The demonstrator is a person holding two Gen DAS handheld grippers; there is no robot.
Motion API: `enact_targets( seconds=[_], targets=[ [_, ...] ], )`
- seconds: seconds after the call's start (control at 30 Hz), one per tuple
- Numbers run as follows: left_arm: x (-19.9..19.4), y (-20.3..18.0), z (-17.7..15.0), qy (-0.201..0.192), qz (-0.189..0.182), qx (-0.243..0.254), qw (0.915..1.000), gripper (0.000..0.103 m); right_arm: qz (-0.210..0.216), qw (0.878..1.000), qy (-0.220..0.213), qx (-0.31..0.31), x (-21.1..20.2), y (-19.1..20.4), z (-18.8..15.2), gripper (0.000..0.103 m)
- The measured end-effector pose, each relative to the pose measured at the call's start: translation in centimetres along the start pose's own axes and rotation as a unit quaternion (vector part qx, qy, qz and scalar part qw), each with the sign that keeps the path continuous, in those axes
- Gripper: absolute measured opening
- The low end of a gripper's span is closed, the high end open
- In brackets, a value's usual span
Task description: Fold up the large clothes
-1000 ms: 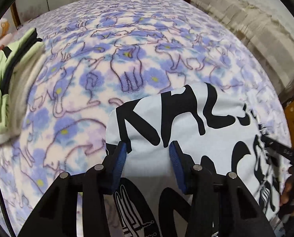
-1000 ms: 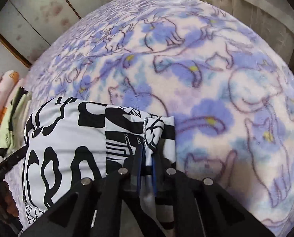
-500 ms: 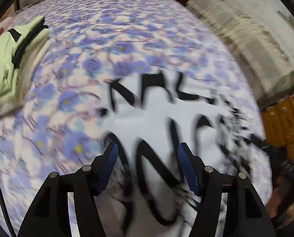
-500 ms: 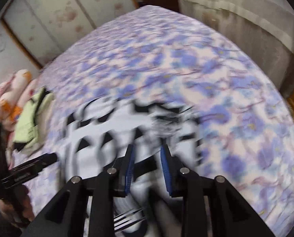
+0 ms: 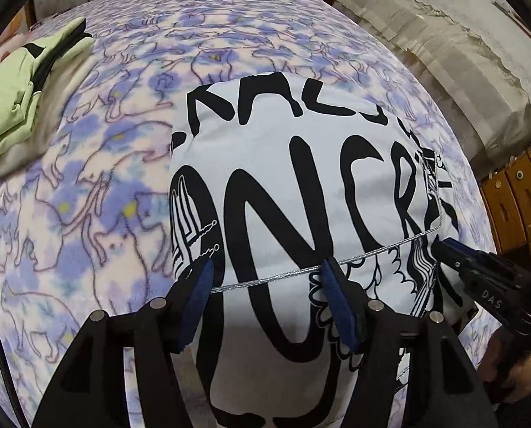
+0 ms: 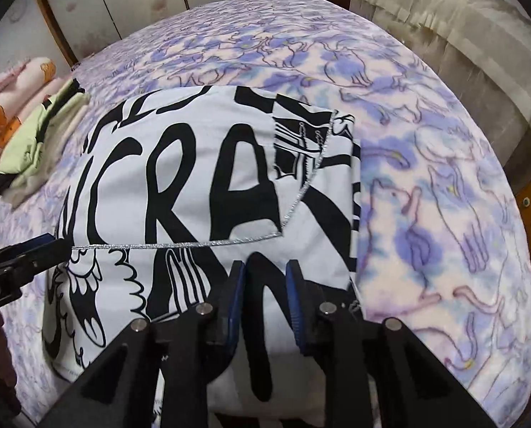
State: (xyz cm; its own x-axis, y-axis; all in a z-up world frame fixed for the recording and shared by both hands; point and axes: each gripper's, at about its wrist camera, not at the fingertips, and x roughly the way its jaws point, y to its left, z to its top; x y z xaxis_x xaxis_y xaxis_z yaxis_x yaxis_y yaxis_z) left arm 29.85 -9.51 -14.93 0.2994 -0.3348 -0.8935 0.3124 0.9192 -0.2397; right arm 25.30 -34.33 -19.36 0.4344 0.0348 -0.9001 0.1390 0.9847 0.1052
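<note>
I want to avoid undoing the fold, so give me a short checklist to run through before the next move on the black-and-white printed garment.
1. Left gripper let go: ok, its blue-padded jaws stand wide above the white garment with black lettering, having just opened.
2. Right gripper let go: ok, a gap shows between its pads, no cloth pinched.
3. Folded flap lies flat: ok, its silver-stitched hem runs smooth across the layer below.
4. Garment fully on the purple cat-print fleece blanket: cannot tell, the near edge is hidden by the grippers.
5. Folded light green garment clear of the work: ok, it lies apart.
</note>
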Motion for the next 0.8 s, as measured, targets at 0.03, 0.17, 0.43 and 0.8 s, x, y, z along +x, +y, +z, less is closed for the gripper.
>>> enact_targets(
  seconds=[0.03, 0.17, 0.43, 0.8],
  targets=[
    [-0.1, 0.1, 0.0, 0.000, 0.003, -0.004, 1.0000, 0.064, -0.007, 1.000, 0.001, -0.005, -0.1, 0.3, 0.0, 0.022],
    [0.0, 0.7, 0.1, 0.005, 0.004, -0.025, 0.9997, 0.066, -0.015, 1.000, 0.004, -0.004, -0.1, 0.6, 0.0, 0.025],
    [-0.9, 0.9, -0.5, 0.023, 0.020, -0.032, 0.9990, 0.071, -0.008, 1.000, 0.013, 0.013, -0.8, 0.9, -0.4, 0.025],
    [-3.0, 1.4, -1.6, 0.034, 0.043, -0.043, 0.9976, 0.071, 0.016, 0.999, 0.030, 0.030, -3.4, 1.5, -1.5, 0.034]
  ],
)
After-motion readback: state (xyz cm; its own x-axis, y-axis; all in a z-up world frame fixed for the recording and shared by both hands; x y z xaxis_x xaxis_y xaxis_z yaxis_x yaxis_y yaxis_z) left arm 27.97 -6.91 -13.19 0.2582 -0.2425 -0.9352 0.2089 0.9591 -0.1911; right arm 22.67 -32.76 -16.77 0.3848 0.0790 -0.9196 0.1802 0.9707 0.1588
